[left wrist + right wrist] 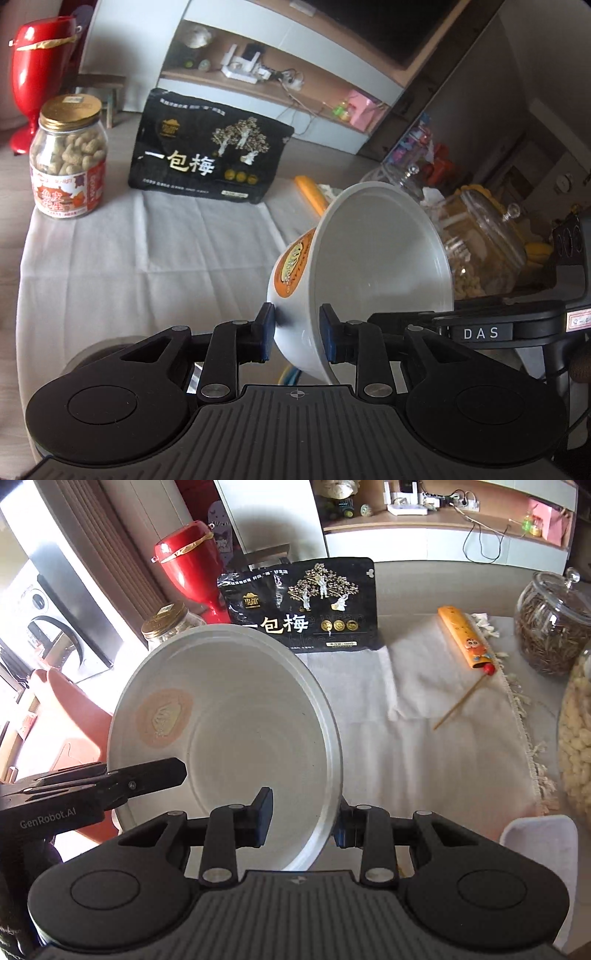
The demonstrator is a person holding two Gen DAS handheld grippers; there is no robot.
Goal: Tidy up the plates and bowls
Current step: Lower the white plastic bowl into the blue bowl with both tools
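White cloth [424,738] covers the table, and the back of it is pretty crowded. There's one black snack pouch with gold trees and Chinese lettering [207,151], one clear jar of peanuts with a gold lid [68,162], one shiny red vase [37,74] behind that, and one orange cartoon-printed case [467,642] with a thin wooden stick [461,699] poking out of it. Two lidded glass jars sit off to one side: one of dark stuff [550,627], one of pale nuts [576,738]. A pink plastic tub [70,720] sits past the table edge.

Just one white plastic bowl with an orange logo sticker [369,266], and both claws are on it. It's up off the cloth, tipped on its side.

The left gripper [297,332] is clamped on the bowl's wall down near the rim, one blue pad outside, one inside. The right gripper [303,821] bites the opposite rim the same way, only narrowly apart.
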